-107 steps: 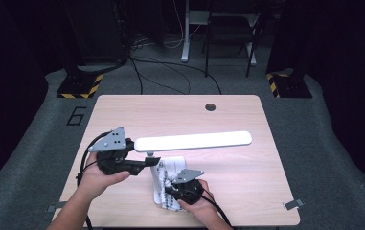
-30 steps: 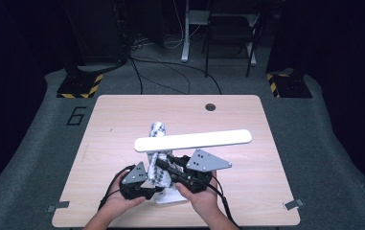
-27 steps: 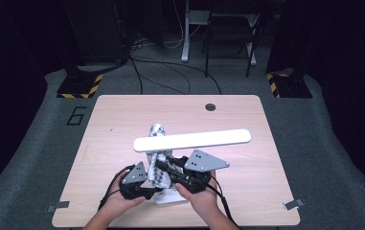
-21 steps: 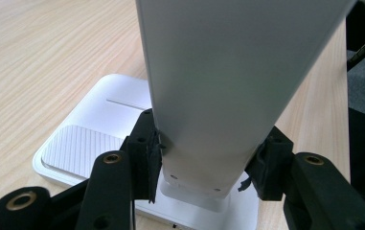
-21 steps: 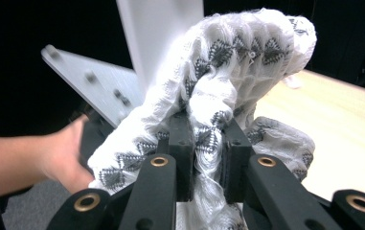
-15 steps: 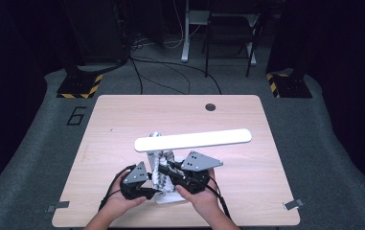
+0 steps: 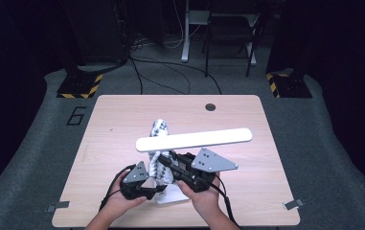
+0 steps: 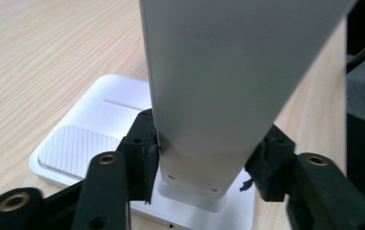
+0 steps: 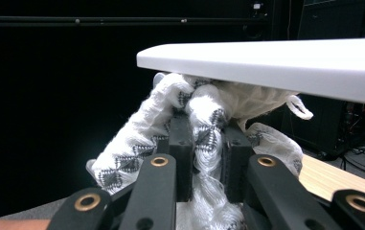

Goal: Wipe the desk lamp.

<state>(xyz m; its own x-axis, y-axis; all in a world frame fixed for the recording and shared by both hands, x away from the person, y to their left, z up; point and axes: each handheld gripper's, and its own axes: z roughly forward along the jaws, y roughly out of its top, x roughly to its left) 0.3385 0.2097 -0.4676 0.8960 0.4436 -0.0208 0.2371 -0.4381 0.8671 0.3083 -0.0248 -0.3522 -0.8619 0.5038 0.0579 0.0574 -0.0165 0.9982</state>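
Lamp head (image 7: 194, 139), a long white bar, hangs level over the wooden table (image 7: 118, 120) in the high view, with a white-and-grey patterned cloth (image 7: 160, 130) bunched under its left end and trailing down toward the grippers. Near the table's front edge, the left gripper (image 7: 147, 184) sits at the lamp's base, and the right gripper (image 7: 170, 163) reaches in from just beside it. In the left gripper view, the jaws flank the white upright arm (image 8: 209, 96) where it meets the flat white base (image 8: 89, 139); they have just been opening, the left pad at the arm's edge, the right pad slightly clear. In the right gripper view, the right gripper (image 9: 204, 158) is clenched on the cloth (image 9: 204, 120), pressing it up against the underside of the lamp head (image 9: 276, 60).
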